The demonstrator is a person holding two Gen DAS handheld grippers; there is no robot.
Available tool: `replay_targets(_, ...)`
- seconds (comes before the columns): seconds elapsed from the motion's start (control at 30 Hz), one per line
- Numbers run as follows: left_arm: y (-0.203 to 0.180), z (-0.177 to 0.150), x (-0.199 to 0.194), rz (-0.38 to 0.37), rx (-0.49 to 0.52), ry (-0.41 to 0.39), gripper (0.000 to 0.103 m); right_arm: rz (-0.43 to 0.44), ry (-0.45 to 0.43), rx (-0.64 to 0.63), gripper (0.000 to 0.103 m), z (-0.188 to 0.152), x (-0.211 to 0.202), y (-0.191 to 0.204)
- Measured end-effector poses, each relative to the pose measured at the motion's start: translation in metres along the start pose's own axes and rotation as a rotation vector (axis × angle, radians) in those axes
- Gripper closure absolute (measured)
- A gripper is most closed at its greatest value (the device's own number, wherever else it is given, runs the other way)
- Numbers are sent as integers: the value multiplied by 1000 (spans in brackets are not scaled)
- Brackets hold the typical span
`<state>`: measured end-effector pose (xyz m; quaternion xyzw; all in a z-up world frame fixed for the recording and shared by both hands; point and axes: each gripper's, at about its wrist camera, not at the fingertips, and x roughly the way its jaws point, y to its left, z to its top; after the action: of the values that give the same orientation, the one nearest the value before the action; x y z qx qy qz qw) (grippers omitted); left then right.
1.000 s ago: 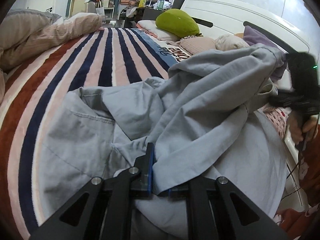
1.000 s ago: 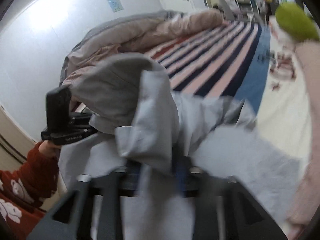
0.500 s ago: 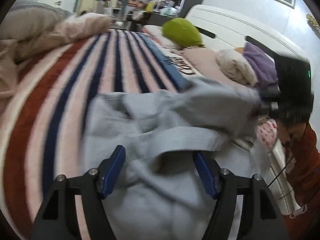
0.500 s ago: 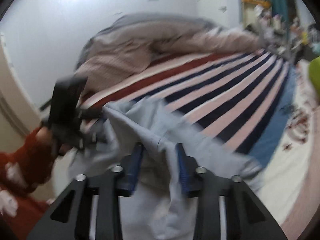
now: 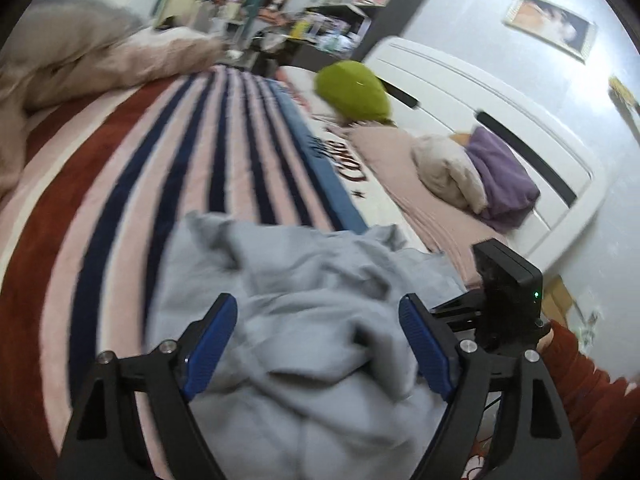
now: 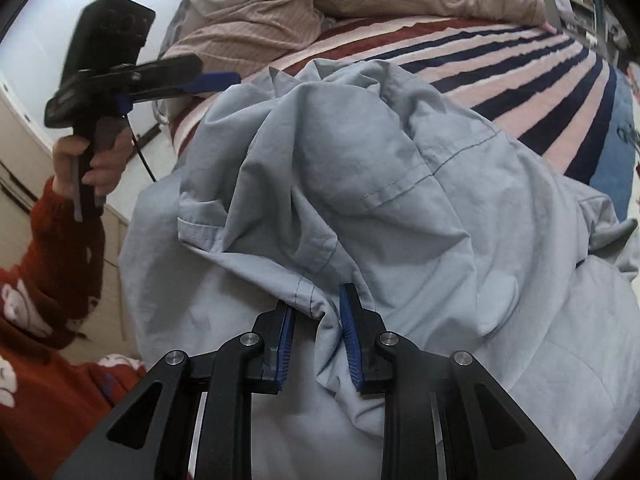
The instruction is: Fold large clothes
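A large grey-blue garment (image 5: 304, 340) lies crumpled at the near end of the striped bed. My left gripper (image 5: 316, 304) hovers just above it, its jaws opening wide, the blue pads touching no cloth. In the right wrist view the same left gripper (image 6: 218, 80) is held up at the upper left, clear of the garment (image 6: 380, 180). My right gripper (image 6: 316, 300) is low over the heap and pinches a hemmed fold between its blue pads. Its black housing (image 5: 506, 292) shows at the right of the left wrist view.
A red, pink and navy striped blanket (image 5: 120, 168) covers the bed. A green pillow (image 5: 352, 92), a beige one and a purple one (image 5: 500, 176) lie by the white headboard (image 5: 460, 92). A bunched duvet (image 6: 320, 4) fills the far side. A red sleeve (image 6: 68, 248) stands at the bed's edge.
My left gripper let go of the garment, opened wide and rose. My right gripper came down with the cloth, its jaws narrowing on a fold. The lifted cloth now lies low on the bed.
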<state>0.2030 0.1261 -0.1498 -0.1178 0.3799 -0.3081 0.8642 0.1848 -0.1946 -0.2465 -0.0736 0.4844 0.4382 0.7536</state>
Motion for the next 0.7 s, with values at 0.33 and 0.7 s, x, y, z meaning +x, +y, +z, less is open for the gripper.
replay_targets(0.33, -32, -16, 41, 106, 149, 149, 76, -8, -189, 54, 98, -8, -69, 5)
replay_targets(0.7, -16, -26, 17, 127, 98, 125, 21, -15, -153, 236, 85, -36, -50, -32)
